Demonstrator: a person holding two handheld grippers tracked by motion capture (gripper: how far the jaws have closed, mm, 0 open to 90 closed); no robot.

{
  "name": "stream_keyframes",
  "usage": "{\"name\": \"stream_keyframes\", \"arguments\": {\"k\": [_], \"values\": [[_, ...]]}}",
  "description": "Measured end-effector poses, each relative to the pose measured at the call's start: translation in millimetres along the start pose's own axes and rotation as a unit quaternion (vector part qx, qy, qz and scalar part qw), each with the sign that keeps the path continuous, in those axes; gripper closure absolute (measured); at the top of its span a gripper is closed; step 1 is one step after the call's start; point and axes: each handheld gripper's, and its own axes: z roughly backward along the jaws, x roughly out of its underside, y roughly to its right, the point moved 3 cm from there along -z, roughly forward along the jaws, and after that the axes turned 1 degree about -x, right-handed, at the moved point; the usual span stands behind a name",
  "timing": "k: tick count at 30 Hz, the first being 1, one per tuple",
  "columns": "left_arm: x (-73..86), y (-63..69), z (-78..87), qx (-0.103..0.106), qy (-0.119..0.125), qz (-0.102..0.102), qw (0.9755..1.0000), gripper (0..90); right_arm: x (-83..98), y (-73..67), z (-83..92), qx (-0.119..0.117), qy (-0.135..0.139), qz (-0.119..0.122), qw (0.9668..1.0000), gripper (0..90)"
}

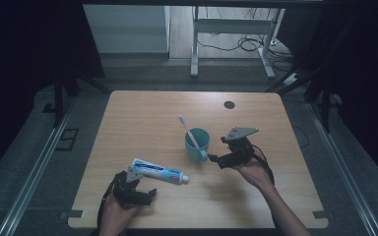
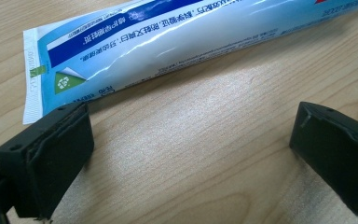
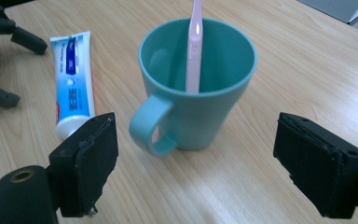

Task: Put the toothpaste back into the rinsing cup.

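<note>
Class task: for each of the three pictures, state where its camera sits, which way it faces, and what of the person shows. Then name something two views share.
High view: above the person's side, facing forward and down on the light wooden table; both forearms show, each with its hand-held gripper, left and right.
Left gripper view: rides the left hand-held gripper, facing the white-and-blue toothpaste tube; open black jaws.
Right gripper view: rides the right hand-held gripper, facing the teal plastic mug holding a pink toothbrush; open jaws.
Shared: the tube.
</note>
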Motion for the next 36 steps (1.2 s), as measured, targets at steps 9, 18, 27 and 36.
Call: {"name": "stream_keyframes", "arguments": {"k": [9, 18, 27, 36], "values": [[0.0, 0.1, 0.0, 0.001, 0.0, 0.001, 1.0, 0.0, 18.8, 1.3, 12.7, 0.012, -0.007, 0.001, 0.9999, 11.0], [-0.6, 0.9, -0.5, -0.003, 0.0, 0.004, 1.0, 0.0, 42.4, 4.0, 22.6, 0.026, -0.019, -0.005, 0.9995, 9.1], [-0.9, 1.1, -1.1, -0.002, 0.003, 0.007, 1.0, 0.0, 67.9, 3.6, 28.0, 0.037, -0.032, -0.015, 0.9987, 9.2], [-0.9, 1.2, -1.1, -0.002, 0.003, 0.007, 1.0, 0.0, 93.0, 2.0, 29.6, 0.04, -0.043, -0.03, 0.9978, 9.9]]}}
